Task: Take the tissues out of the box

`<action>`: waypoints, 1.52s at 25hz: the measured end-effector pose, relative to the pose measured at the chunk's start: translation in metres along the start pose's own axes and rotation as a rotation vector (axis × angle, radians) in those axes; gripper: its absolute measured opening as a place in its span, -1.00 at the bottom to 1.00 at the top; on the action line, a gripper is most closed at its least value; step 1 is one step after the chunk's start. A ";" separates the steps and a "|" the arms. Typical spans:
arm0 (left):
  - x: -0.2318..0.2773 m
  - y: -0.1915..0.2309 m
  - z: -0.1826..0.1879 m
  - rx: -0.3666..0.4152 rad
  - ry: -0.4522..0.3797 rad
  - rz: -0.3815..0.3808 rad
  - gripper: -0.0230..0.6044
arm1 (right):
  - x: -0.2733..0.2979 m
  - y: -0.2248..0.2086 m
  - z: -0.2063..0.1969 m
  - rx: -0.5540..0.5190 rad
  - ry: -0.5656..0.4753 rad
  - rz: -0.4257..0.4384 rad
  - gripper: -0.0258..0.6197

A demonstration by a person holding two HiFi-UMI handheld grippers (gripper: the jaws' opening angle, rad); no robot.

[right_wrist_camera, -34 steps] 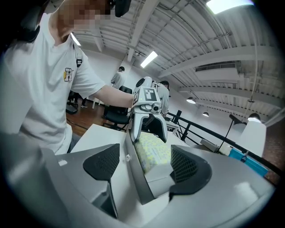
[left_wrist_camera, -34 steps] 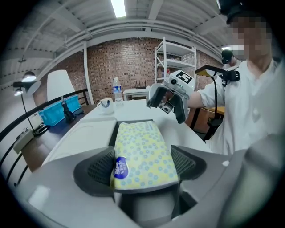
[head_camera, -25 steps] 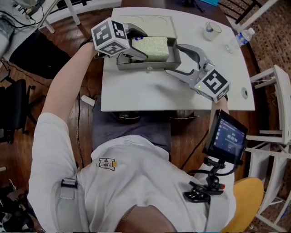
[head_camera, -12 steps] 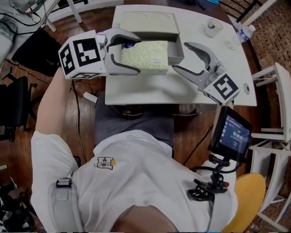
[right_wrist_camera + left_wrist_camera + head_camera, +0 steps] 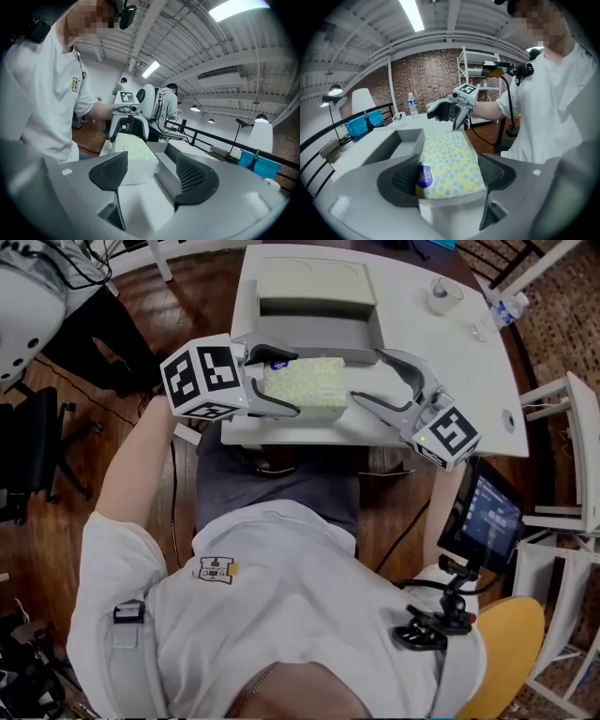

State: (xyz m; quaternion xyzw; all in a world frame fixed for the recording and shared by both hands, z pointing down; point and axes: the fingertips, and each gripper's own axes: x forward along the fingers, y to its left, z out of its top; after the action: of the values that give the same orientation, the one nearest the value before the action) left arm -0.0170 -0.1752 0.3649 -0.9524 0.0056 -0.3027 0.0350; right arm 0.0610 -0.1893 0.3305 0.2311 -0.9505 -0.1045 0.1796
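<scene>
Tissue pack (image 5: 317, 388) is sitting clamped in left gripper's (image 5: 292, 382) jaws, already out of the box (image 5: 319, 332), over counter's (image 5: 487, 362) near edge. Right gripper (image 5: 372, 378) is hovering beside, jaws wide & empty. Only setting-down remaining, prob.

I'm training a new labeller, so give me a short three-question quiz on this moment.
1. True or false: the left gripper is clamped on the tissue pack.
2. The jaws of the right gripper are: A) apart, with nothing held; B) shut on the pack; C) shut on a cup.
3. Fill in: the pack is ___ the grey box.
Key: 1 true; 2 A; 3 outside.
</scene>
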 end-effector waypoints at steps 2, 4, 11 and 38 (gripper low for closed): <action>-0.003 -0.001 0.005 0.021 -0.048 0.009 0.27 | -0.001 0.001 -0.001 0.004 -0.007 -0.001 0.07; -0.018 0.000 0.023 0.021 -0.164 0.042 0.27 | -0.005 0.001 0.001 -0.001 -0.020 -0.008 0.07; -0.091 -0.028 0.053 -0.007 -0.525 0.224 0.18 | -0.028 0.021 0.009 0.025 -0.083 -0.032 0.06; -0.079 -0.068 -0.028 -0.029 -0.657 0.436 -0.93 | -0.043 0.070 -0.017 0.156 -0.148 -0.081 -0.42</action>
State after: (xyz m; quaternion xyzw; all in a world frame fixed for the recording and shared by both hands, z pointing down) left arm -0.0989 -0.1064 0.3471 -0.9754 0.2006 0.0329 0.0851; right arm 0.0749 -0.1101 0.3530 0.2742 -0.9563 -0.0540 0.0862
